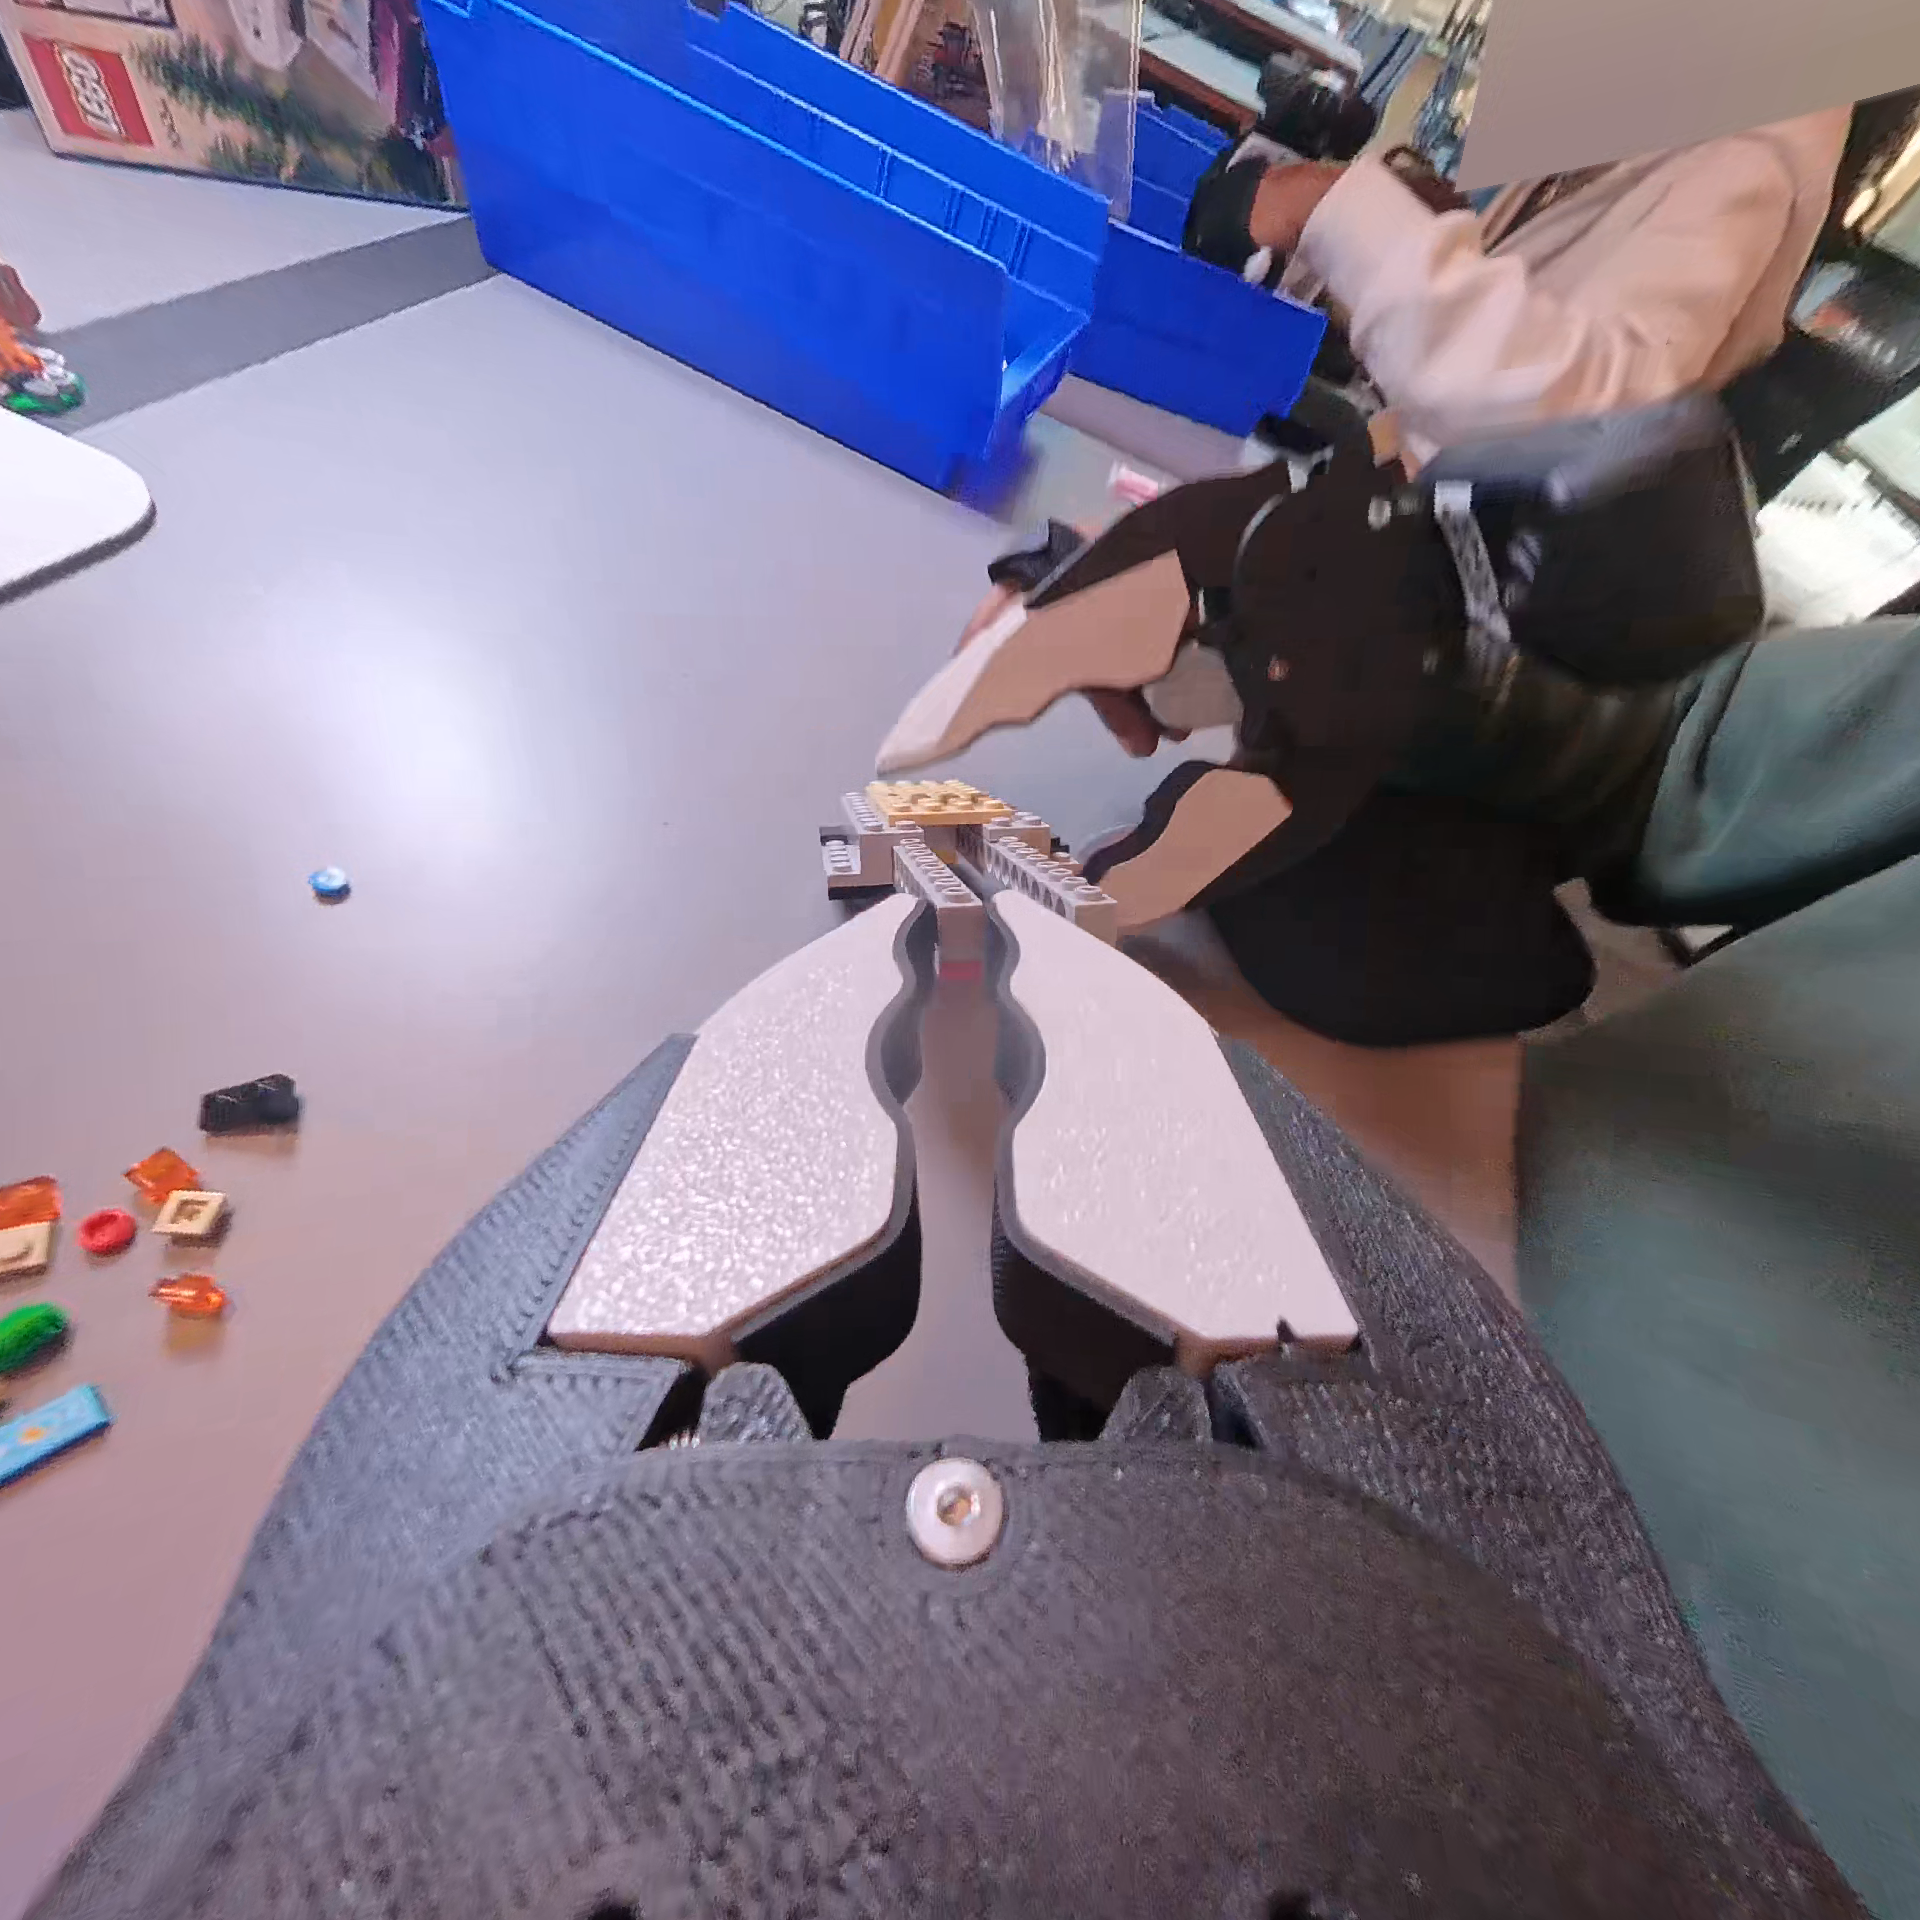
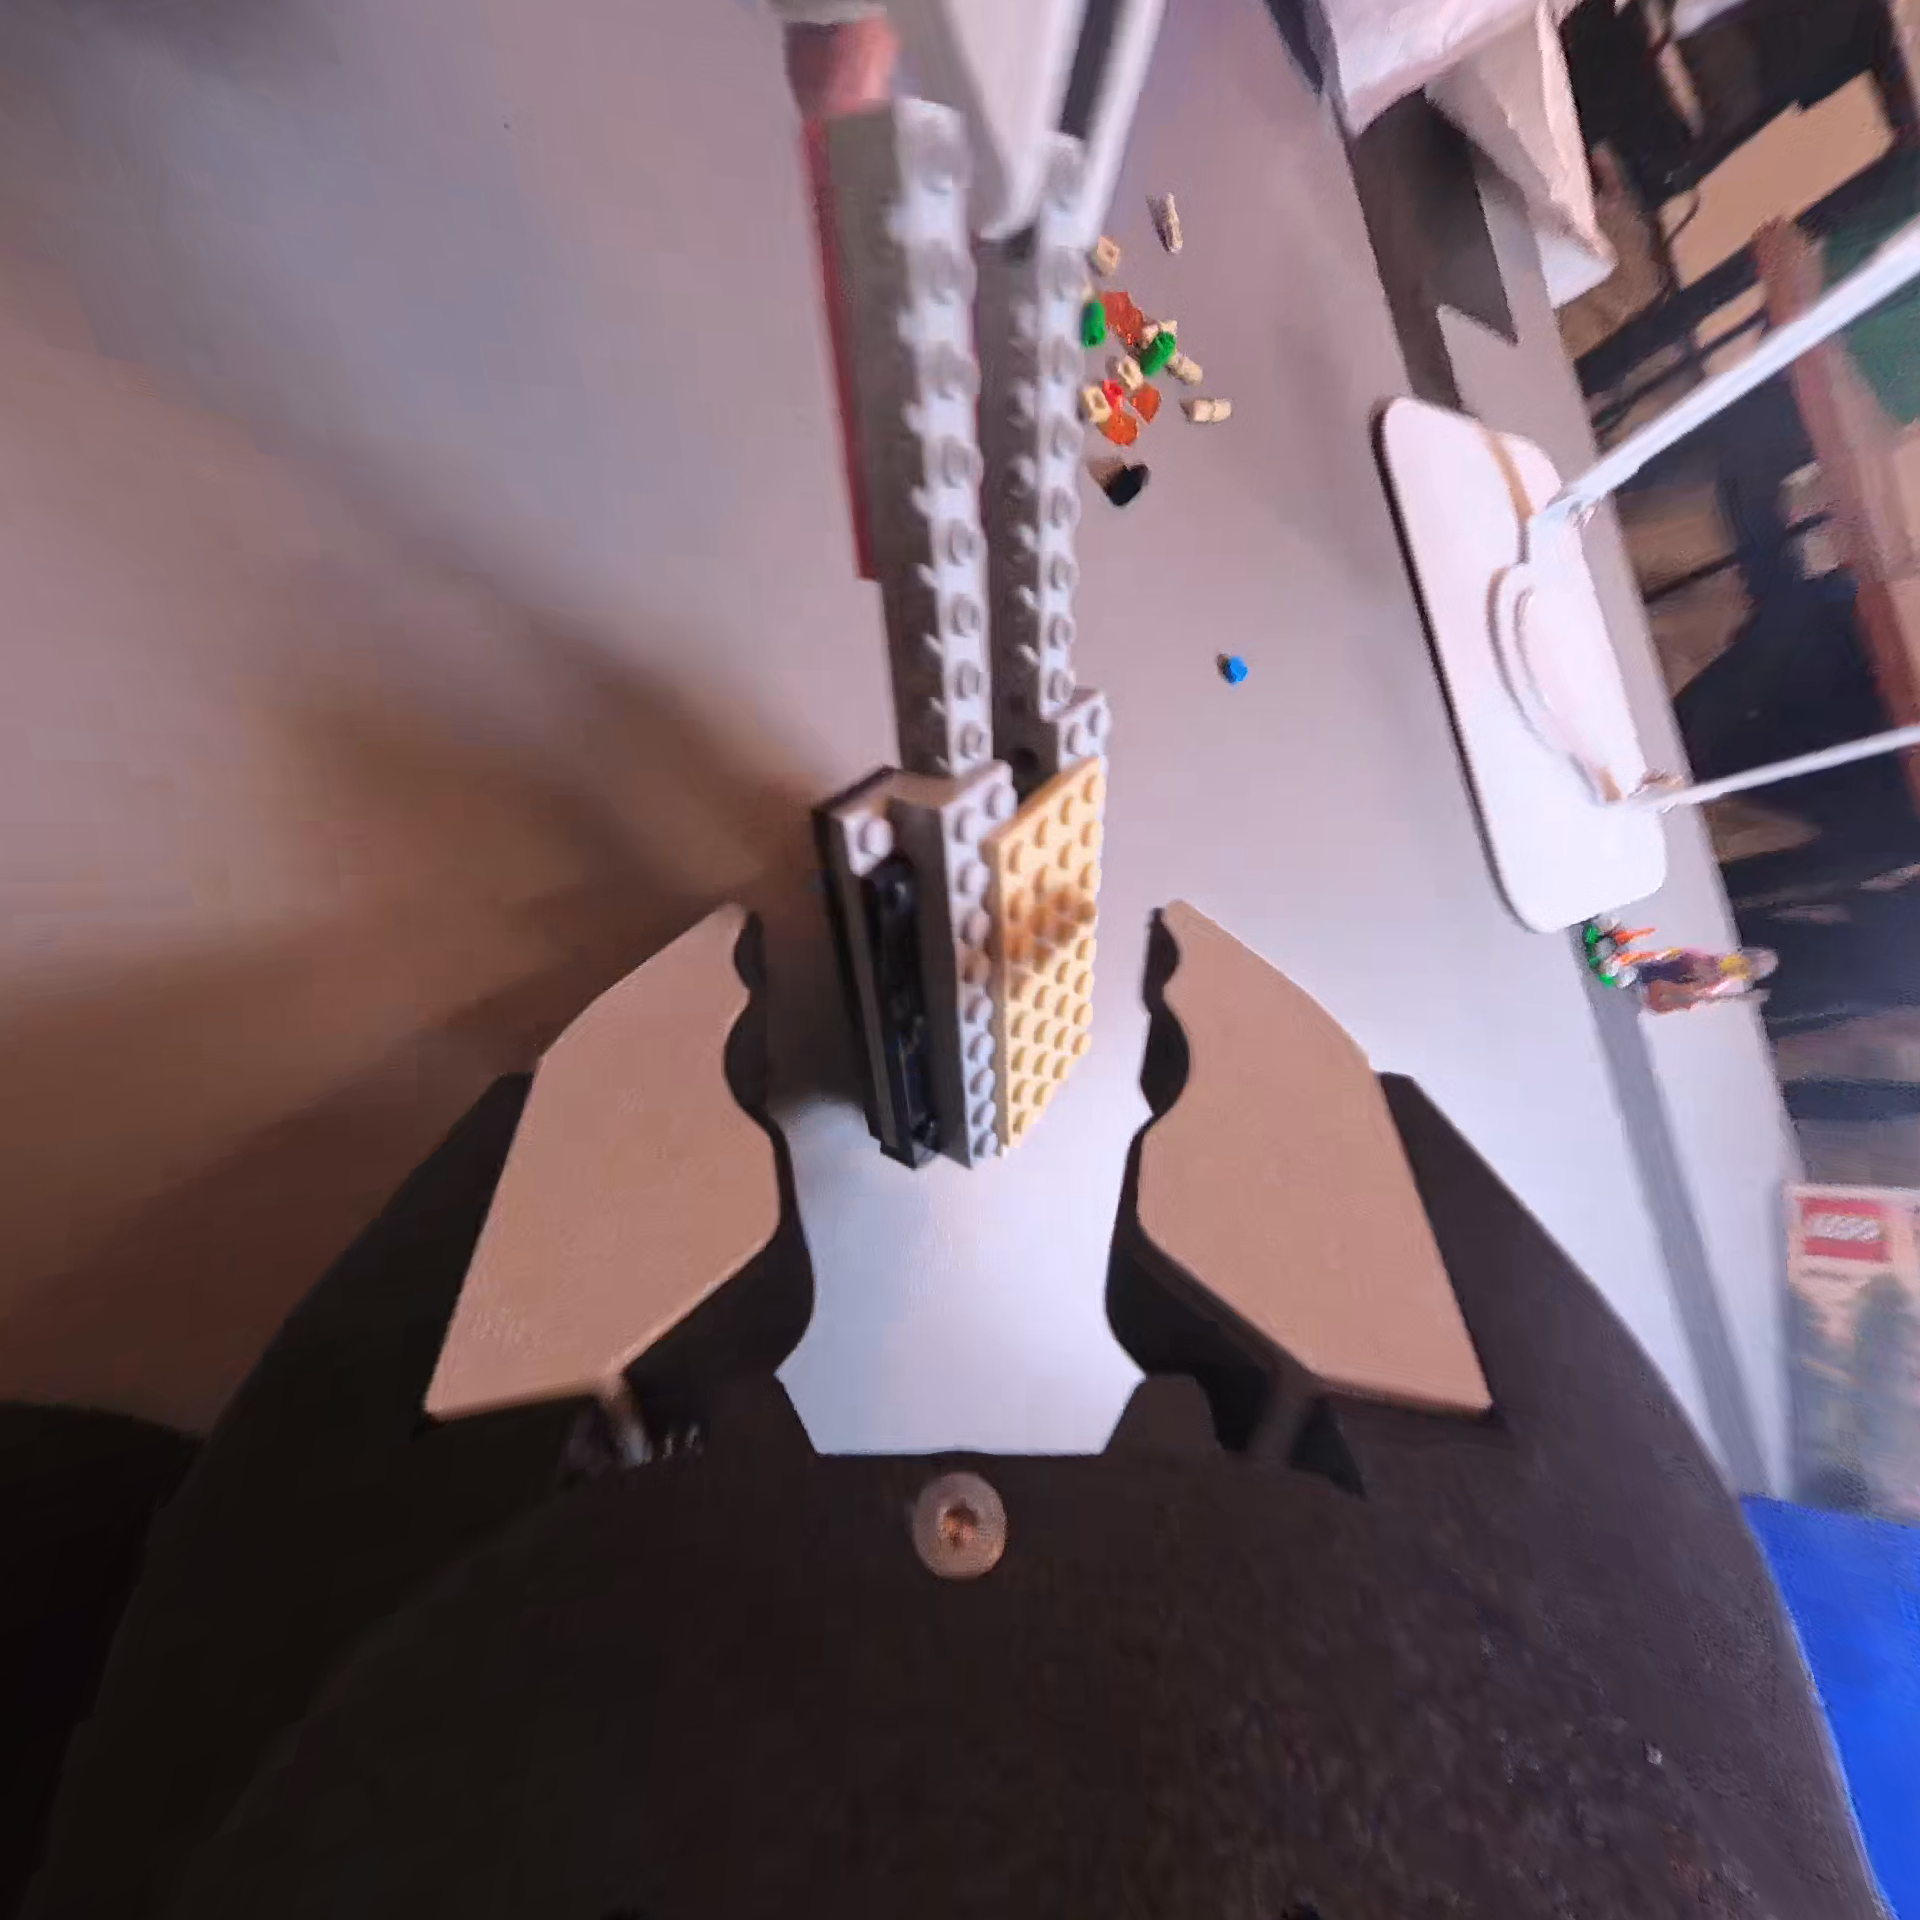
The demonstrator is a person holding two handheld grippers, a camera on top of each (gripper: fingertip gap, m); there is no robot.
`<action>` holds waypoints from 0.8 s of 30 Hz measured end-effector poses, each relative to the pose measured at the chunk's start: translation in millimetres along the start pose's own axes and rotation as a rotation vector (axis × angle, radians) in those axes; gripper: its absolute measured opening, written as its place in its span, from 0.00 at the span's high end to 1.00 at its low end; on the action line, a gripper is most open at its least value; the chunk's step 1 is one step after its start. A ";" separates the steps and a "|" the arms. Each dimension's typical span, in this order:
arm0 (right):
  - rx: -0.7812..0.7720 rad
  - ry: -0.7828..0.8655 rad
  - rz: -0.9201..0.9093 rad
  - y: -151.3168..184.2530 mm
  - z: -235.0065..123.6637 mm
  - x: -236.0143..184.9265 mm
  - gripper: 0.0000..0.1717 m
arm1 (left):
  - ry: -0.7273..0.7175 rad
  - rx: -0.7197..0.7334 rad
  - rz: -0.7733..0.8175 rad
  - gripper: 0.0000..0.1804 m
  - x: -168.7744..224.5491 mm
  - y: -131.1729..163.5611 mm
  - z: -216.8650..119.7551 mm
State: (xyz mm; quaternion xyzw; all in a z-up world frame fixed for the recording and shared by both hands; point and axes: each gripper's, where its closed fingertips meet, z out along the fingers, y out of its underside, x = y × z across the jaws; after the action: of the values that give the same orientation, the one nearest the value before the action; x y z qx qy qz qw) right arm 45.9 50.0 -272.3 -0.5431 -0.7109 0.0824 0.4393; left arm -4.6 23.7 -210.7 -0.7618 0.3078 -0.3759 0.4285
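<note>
Left gripper (image 1: 958, 914) pinches a grey beam (image 1: 951, 896) of the brick build (image 2: 997, 935) mid-frame – right gripper (image 2: 956, 925) gapes wide around its tan plate (image 2: 1049, 956), pads clear.

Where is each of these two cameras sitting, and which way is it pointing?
Left wrist view: sits on the left claw, looking along its fingers, closed on a beam of the grey brick assembly; the right claw and a sleeve show beyond.
Right wrist view: sits on the right claw, looking down its wide-open fingers, which flank the tan plate without touching.
Shared: the brick assembly, the grey table, the loose small pieces and the blue stud.
</note>
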 end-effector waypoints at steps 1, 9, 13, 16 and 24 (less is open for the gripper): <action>0.016 0.039 -0.047 -4.0 0.0 1.6 0.71 | 0.018 0.014 -0.028 0.95 3.3 -2.9 -0.3; 0.372 -0.266 0.341 -34.1 -24.1 2.9 0.86 | 0.017 0.080 0.302 0.77 17.5 -13.1 -4.7; 0.461 -0.412 0.463 -49.9 -27.8 -7.4 0.86 | 0.076 0.047 0.334 0.79 28.9 0.4 15.0; 0.485 -0.505 0.510 -56.8 -28.1 -17.3 0.86 | 0.102 0.057 0.315 0.92 29.3 0.8 18.9; 0.497 -0.647 0.696 -61.2 -28.9 -20.9 0.86 | 0.156 0.055 0.307 0.92 34.7 1.8 12.6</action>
State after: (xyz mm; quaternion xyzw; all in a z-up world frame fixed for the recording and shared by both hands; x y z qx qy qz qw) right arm 24.3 -2.3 -229.7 -0.5731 -0.5469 0.5523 0.2596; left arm 24.0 0.7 -206.0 -0.6623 0.4423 -0.3725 0.4764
